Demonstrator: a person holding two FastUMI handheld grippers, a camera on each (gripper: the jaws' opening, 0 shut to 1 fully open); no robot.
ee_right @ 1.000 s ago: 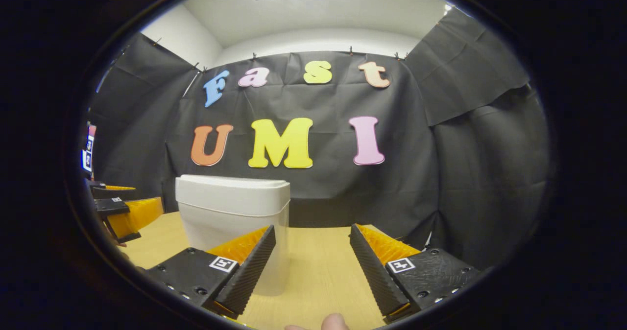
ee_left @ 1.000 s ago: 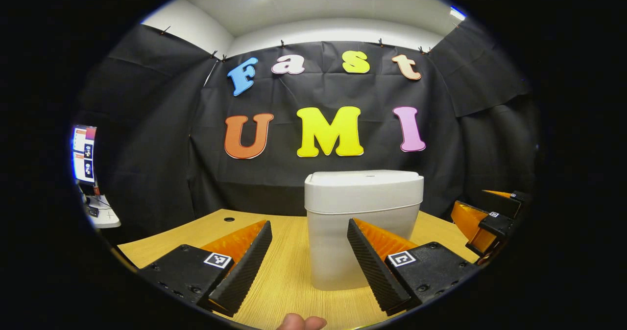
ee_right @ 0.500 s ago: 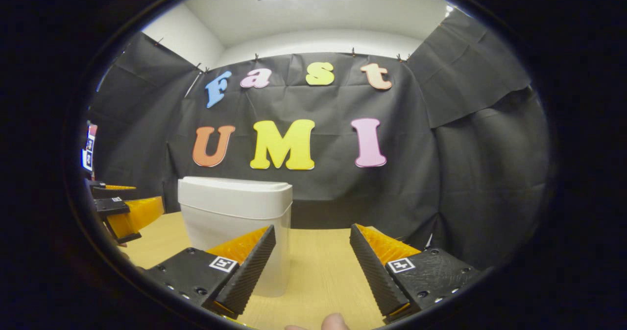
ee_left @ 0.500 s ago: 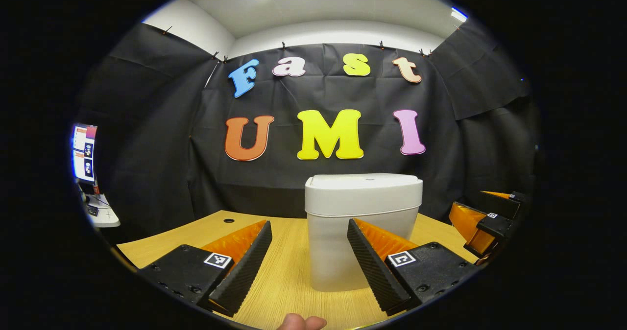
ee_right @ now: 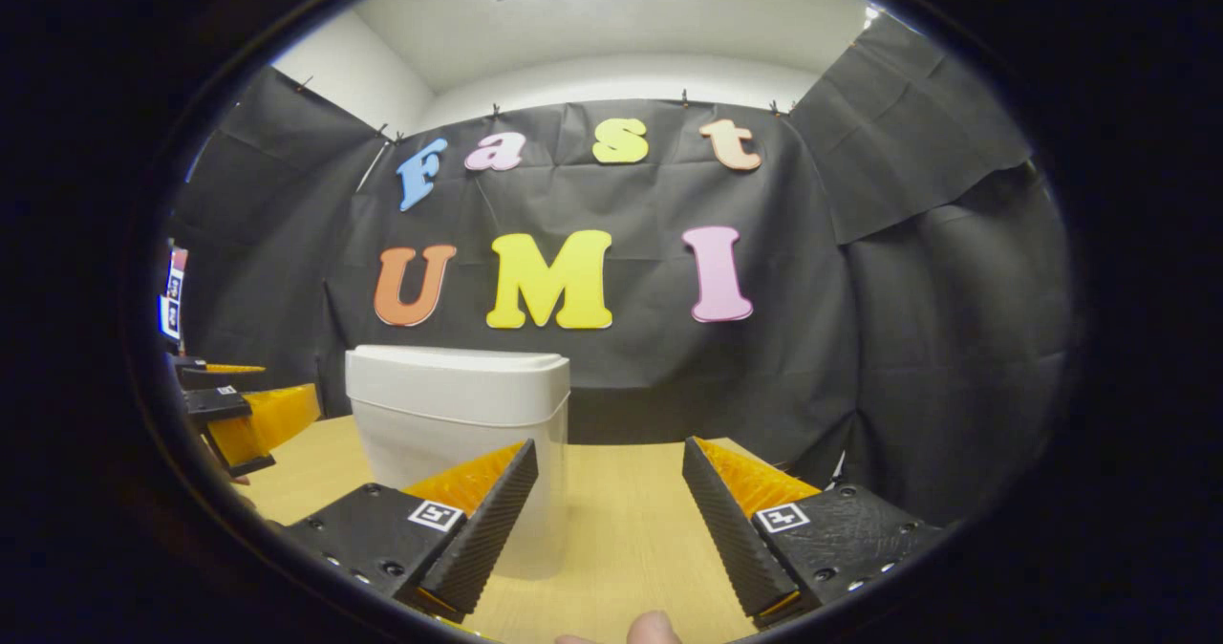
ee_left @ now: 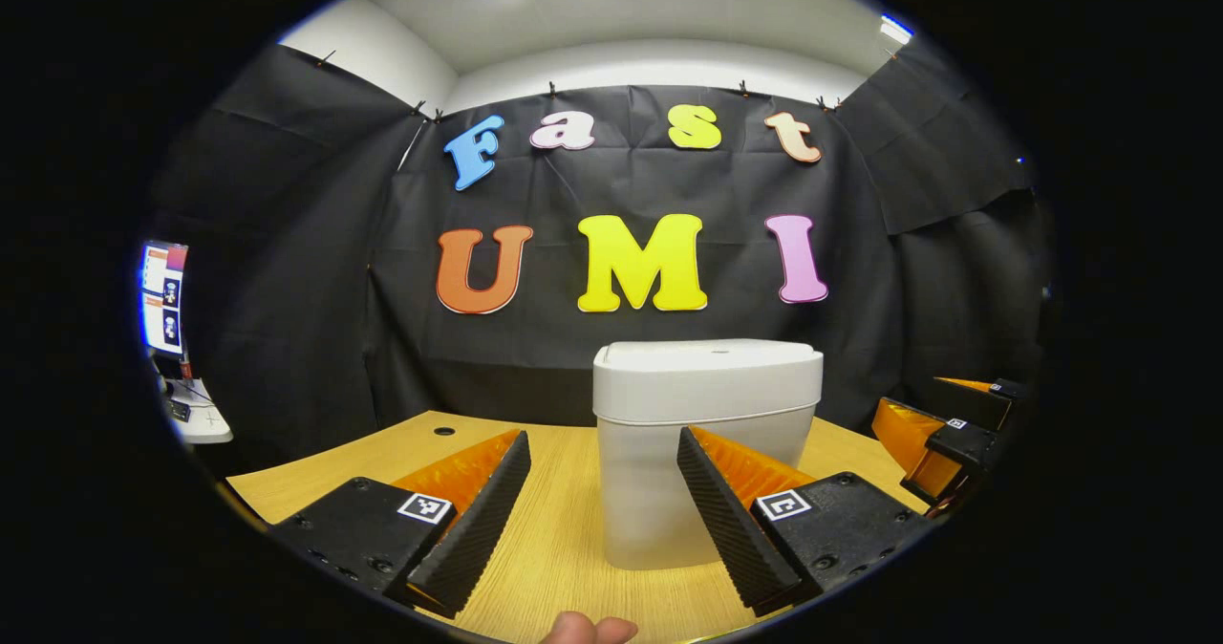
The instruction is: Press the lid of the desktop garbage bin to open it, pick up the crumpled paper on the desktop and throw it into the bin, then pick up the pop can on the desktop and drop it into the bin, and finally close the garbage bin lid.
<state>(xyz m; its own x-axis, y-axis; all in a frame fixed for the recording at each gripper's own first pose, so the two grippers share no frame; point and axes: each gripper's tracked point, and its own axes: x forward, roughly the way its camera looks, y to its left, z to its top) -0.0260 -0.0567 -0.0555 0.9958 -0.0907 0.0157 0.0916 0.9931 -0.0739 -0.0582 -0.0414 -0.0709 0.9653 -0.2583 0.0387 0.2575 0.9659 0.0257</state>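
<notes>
The white garbage bin (ee_left: pixel 705 453) stands upright on the wooden desk (ee_left: pixel 564 529), just right of centre in the left gripper view, its lid (ee_left: pixel 707 376) shut flat on top. In the right gripper view the bin (ee_right: pixel 459 443) sits left of centre on the desk (ee_right: pixel 621 520). The left gripper (ee_left: pixel 604 510) hangs low in the foreground with its fingers spread wide and nothing between them, the bin beyond the gap. The right gripper (ee_right: pixel 610 515) is likewise wide apart and empty; it also appears at the right edge of the left gripper view (ee_left: pixel 941 434). A monitor (ee_left: pixel 162 298) glows at the far left.
</notes>
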